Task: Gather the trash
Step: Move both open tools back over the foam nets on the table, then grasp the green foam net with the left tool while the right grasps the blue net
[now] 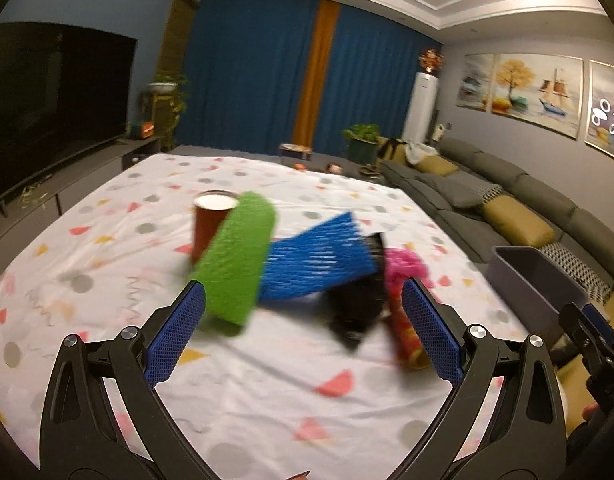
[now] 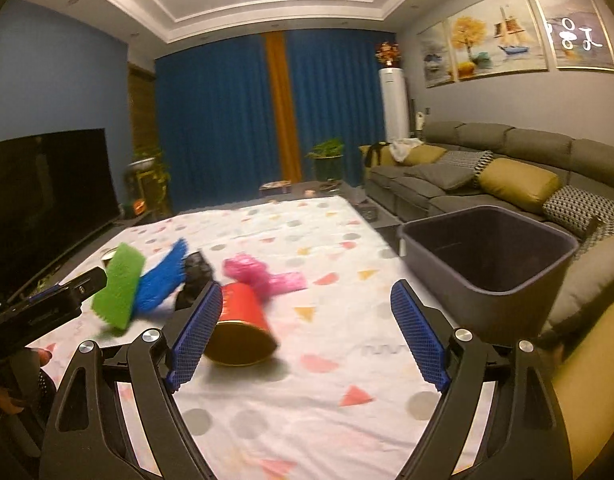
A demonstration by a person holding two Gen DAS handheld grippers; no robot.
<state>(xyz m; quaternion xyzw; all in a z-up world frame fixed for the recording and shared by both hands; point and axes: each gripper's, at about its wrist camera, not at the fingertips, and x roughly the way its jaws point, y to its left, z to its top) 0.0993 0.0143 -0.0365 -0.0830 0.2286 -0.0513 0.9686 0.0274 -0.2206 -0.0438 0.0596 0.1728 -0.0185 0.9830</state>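
**Both grippers wide over the litter**

Left gripper and right gripper gape empty above the patterned cloth. Green netting, blue netting, a red can and, seemingly, pink wrap lie clustered; the grey bin stands beside the cloth.

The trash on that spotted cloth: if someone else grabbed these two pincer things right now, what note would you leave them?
Left gripper: open, nothing held, aimed at the pile.
Right gripper: open, nothing held; the red can lies on its side by its left finger.
Trash on the spotted cloth: green foam net, blue foam net, a black piece, pink foam net, the red can, and a red paper cup standing upright behind the green net.
Grey bin: beside the cloth on the right, nothing visible inside.
Done: nothing binned, as far as shows.
Left: carry every piece into the bin.
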